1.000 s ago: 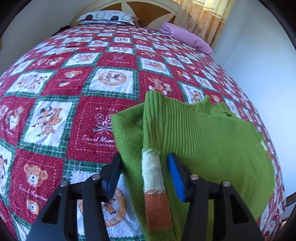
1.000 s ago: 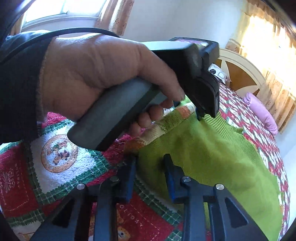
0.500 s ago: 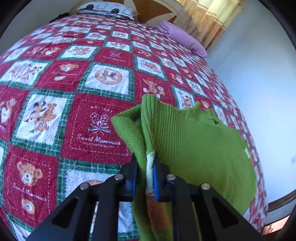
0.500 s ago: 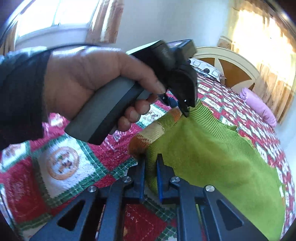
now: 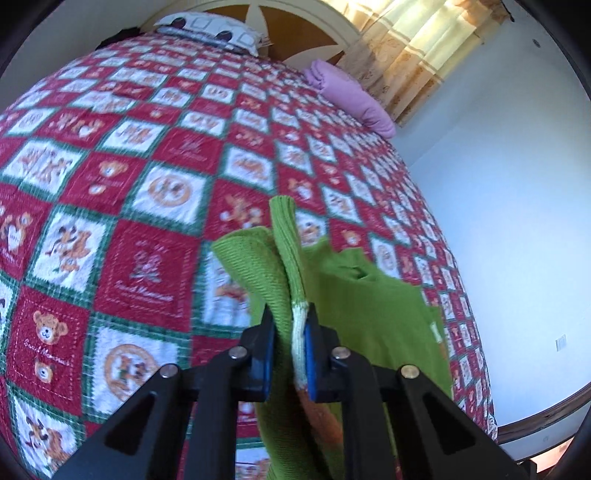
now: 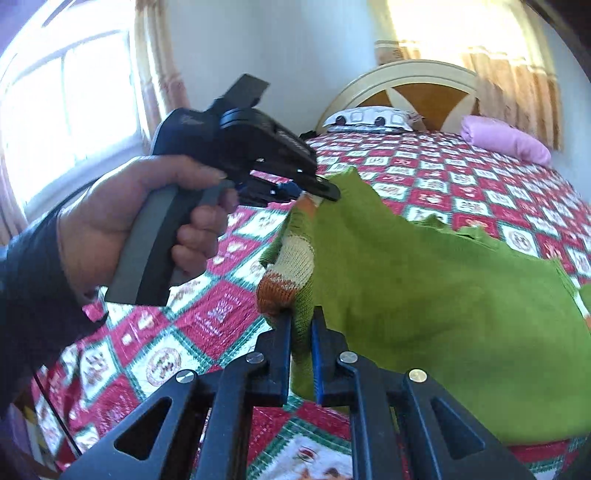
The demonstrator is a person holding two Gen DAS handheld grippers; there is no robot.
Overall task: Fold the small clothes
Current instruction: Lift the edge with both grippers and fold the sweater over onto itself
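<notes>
A small green knitted sweater with a cream and orange striped cuff hangs lifted over the red patchwork quilt. My left gripper is shut on a bunched fold of the sweater at the cream stripe. In the right wrist view that same gripper pinches the sweater's raised far corner, held by a hand in a dark sleeve. My right gripper is shut on the near green edge just below the orange cuff. The sweater's far part still rests on the quilt.
The bed has a white patterned pillow and a purple bolster at the headboard. Curtains and a pale wall stand to the right. A bright window is at the left.
Both grippers went from open around the sweater's edge to shut on it, then rose, lifting the near edge off the quilt. The right view has rolled and shifted sideways.
</notes>
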